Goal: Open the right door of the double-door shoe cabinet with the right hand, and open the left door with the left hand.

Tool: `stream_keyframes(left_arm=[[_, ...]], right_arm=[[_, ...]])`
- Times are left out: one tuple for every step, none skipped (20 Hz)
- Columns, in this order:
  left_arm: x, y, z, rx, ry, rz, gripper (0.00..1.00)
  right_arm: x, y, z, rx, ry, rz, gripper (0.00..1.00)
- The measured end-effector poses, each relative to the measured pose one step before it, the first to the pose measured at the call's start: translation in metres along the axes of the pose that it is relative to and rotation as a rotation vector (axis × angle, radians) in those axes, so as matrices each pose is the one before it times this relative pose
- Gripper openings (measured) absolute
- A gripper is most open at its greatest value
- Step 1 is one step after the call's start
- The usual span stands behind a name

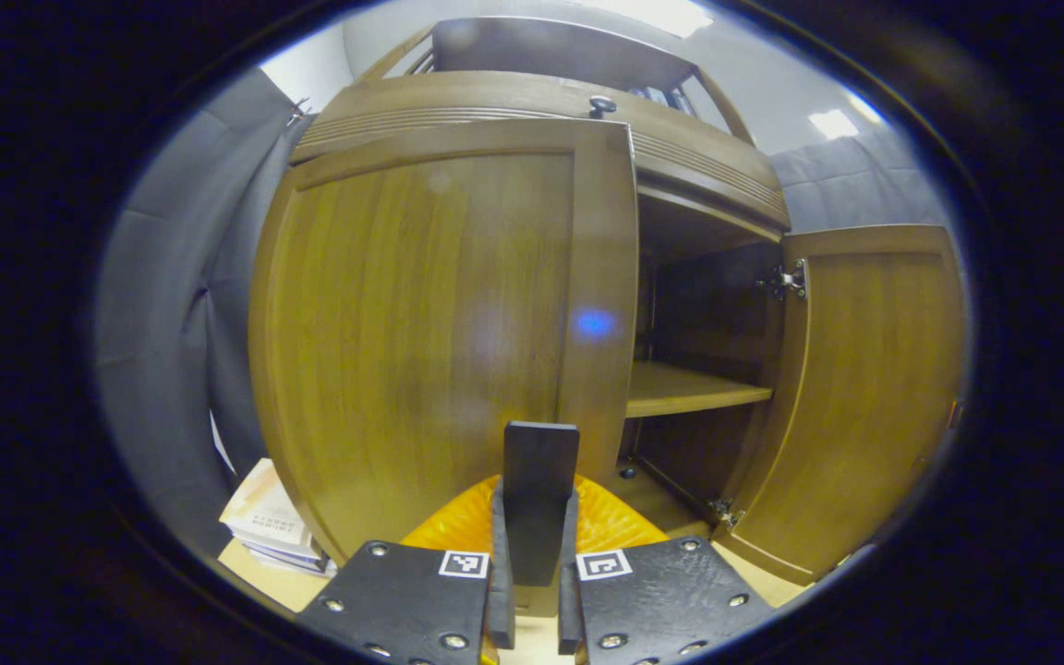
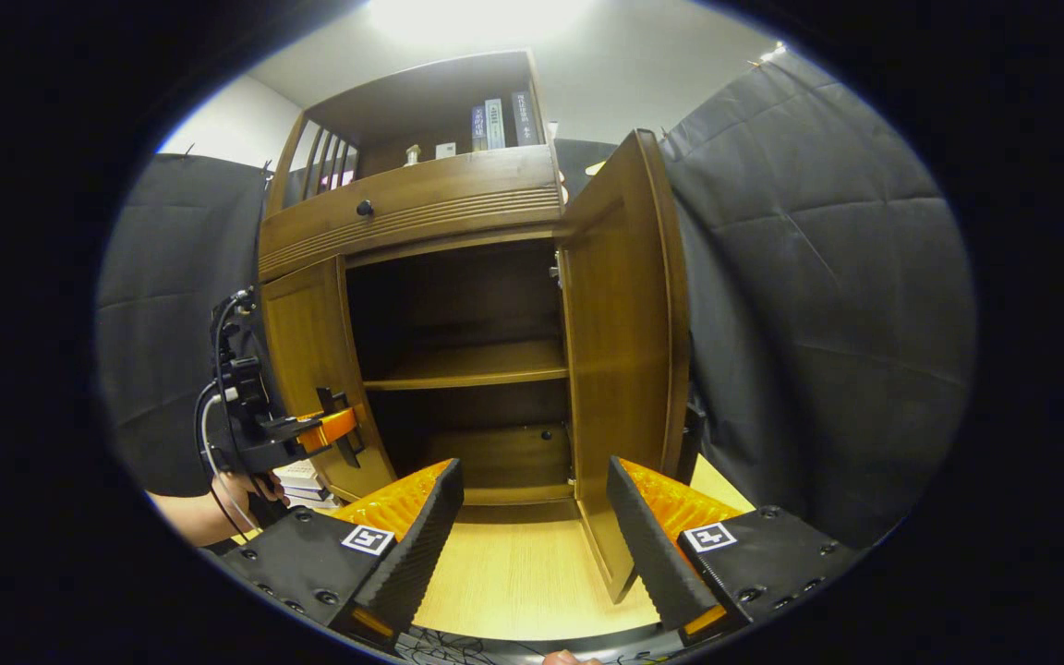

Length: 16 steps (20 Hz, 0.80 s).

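The wooden shoe cabinet's left door (image 1: 421, 332) fills the left gripper view and stands at most slightly ajar. My left gripper (image 1: 537, 499) is shut on that door's dark handle (image 1: 541, 462), near its inner edge. The right door (image 1: 864, 388) is swung wide open. In the right gripper view the right door (image 2: 624, 351) stands edge-on, its lower corner just inside my right finger. My right gripper (image 2: 532, 517) is open and holds nothing. Farther left, the left gripper (image 2: 333, 427), held by a hand (image 2: 218, 503), sits at the left door (image 2: 306, 360).
Inside the cabinet is a bare shelf (image 2: 467, 365). Above the doors is a drawer with a dark knob (image 2: 364, 208), and books (image 2: 495, 120) stand on top. A stack of papers (image 1: 264, 522) lies left of the cabinet. Black cloth hangs on both sides; the floor (image 2: 513, 563) is light wood.
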State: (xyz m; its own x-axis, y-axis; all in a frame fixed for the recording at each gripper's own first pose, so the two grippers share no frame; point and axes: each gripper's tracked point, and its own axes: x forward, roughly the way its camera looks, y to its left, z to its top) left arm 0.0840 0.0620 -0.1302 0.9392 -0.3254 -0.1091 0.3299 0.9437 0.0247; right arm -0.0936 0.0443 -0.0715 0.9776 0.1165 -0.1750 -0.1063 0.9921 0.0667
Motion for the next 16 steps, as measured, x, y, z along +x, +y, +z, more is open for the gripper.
stream_keyframes(left_arm=[[-0.00106, 0.00082, 0.00035, 0.00126, -0.00649, 0.00211, 0.20], [0.00011, 0.00018, 0.00093, -0.00300, -0.00462, 0.00334, 0.21], [-0.00076, 0.00040, 0.00018, -0.00493, -0.00329, 0.00448, 0.20], [-0.00067, 0.00030, 0.00024, -0.00151, -0.00233, 0.00488, 0.19], [-0.00125, 0.00105, 0.00021, 0.00110, -0.00301, 0.00491, 0.20], [-0.00067, 0.00102, 0.00095, 0.00308, -0.00271, 0.00480, 0.20], [-0.00127, 0.00037, 0.00062, 0.00066, -0.00254, 0.00483, 0.20], [-0.00127, 0.00071, 0.00097, 0.00166, -0.00010, 0.00336, 0.20], [-0.00295, 0.00022, 0.00154, -0.00100, 0.00205, 0.00360, 0.21], [-0.00173, -0.00092, 0.00035, 0.00035, 0.00163, 0.00314, 0.21], [-0.00048, -0.00012, 0.00020, 0.00123, -0.00145, 0.00363, 0.21], [-0.00058, 0.00045, 0.00153, 0.00175, -0.00274, 0.00647, 0.21], [-0.00143, -0.00073, 0.00135, 0.00251, -0.00102, 0.00665, 0.21], [-0.00164, 0.00108, 0.00210, 0.00341, -0.00190, 0.00674, 0.20], [-0.00218, -0.00045, 0.00272, 0.00314, -0.00181, 0.00791, 0.19], [-0.00162, 0.00018, 0.00441, -0.00010, -0.00196, 0.00909, 0.20]], right_arm=[[0.00162, 0.00275, 0.00041, -0.00432, -0.00212, 0.00880, 0.93], [0.00170, 0.00177, -0.00046, -0.00480, -0.00139, 0.00776, 0.93], [0.00206, 0.00226, -0.00037, -0.00351, 0.00081, 0.00700, 0.93], [0.00167, 0.00248, -0.00150, -0.00180, 0.00178, 0.00889, 0.93], [0.00156, 0.00158, -0.00060, -0.00187, 0.00098, 0.00893, 0.93], [0.00210, 0.00230, 0.00016, -0.00227, 0.00016, 0.00820, 0.93], [0.00234, 0.00190, 0.00070, -0.00179, -0.00040, 0.00808, 0.93], [0.00268, 0.00211, -0.00005, 0.00029, -0.00162, 0.00853, 0.93], [0.00233, 0.00213, 0.00074, 0.00217, -0.00152, 0.01077, 0.93], [0.00242, 0.00341, 0.00035, 0.00170, -0.00206, 0.01164, 0.93], [0.00246, 0.00291, 0.00060, 0.00016, -0.00148, 0.01164, 0.93], [0.00220, 0.00327, -0.00006, -0.00171, -0.00154, 0.01148, 0.93], [0.00255, 0.00322, 0.00120, -0.00260, -0.00065, 0.01173, 0.93], [0.00254, 0.00417, -0.00051, -0.00249, 0.00069, 0.01176, 0.93], [0.00237, 0.00280, -0.00027, -0.00209, 0.00194, 0.01208, 0.93], [0.00132, 0.00288, -0.00181, -0.00181, 0.00209, 0.01154, 0.93]])
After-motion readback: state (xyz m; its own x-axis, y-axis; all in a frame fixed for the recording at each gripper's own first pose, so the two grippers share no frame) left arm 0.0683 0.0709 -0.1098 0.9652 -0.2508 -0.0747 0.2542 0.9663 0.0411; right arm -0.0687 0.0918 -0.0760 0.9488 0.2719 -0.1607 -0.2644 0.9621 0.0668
